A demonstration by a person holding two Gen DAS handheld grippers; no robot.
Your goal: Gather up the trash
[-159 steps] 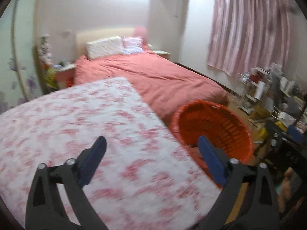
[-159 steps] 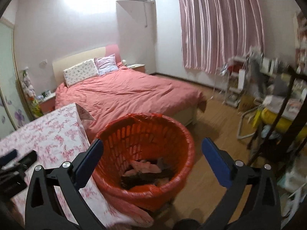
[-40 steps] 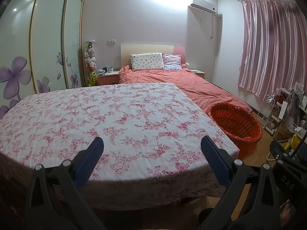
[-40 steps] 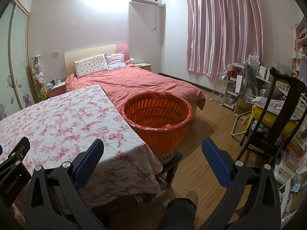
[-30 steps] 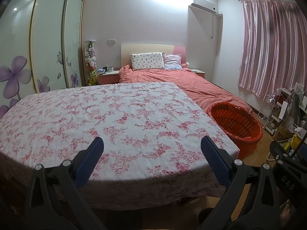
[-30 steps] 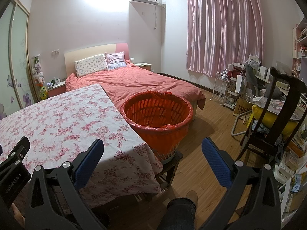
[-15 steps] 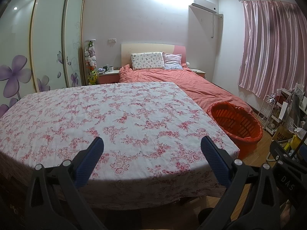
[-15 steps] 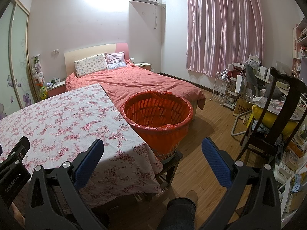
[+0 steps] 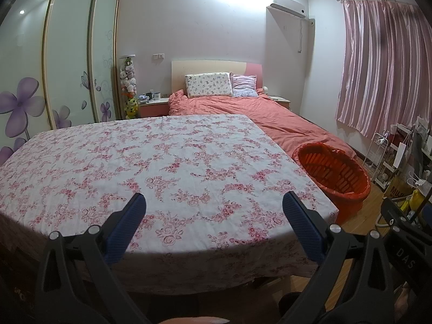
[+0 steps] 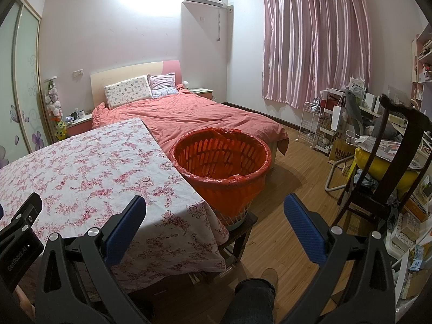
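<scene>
Left wrist view: the left tool point(image 9: 212, 208) is hovering released, its two blue-padded fingers point(image 9: 127, 225) spread wide and gripping nothing, above the near edge of the tabletop point(image 9: 151, 162). The floral cloth covering the tabletop is lying flat. The orange basket point(image 9: 333, 172) is standing upright just beside the tabletop's right edge, mouth facing up, lined with a red bag point(image 9: 324, 145) whose loose edge is rising at the far rim. Its contents cannot be made out from this angle. Beyond the tabletop a bed point(image 9: 270, 116) with a coral cover is running lengthwise away from the camera toward the headboard, two pillows point(image 9: 209, 85) leaning against it. A sliding wardrobe point(image 9: 67, 62) with purple flower prints is lining the left wall; pink curtains point(image 9: 383, 67) are hanging at right. Part of the other tool's body is showing at the lower right.

Right wrist view: the right tool point(image 10: 213, 209) is likewise hanging released, fingers wide apart and empty, over the tabletop's right corner point(image 10: 189, 216). The orange basket point(image 10: 229, 186) is sitting on a low dark stool point(image 10: 240, 232), touching the hanging cloth, between tabletop and bed point(image 10: 202, 116). A dark wooden chair point(image 10: 383, 162) and cluttered shelves are crowding the right side, well apart from the basket. A person's dark trouser leg point(image 10: 253, 294) and shoe are showing on the wooden floor point(image 10: 294, 178) below.
</scene>
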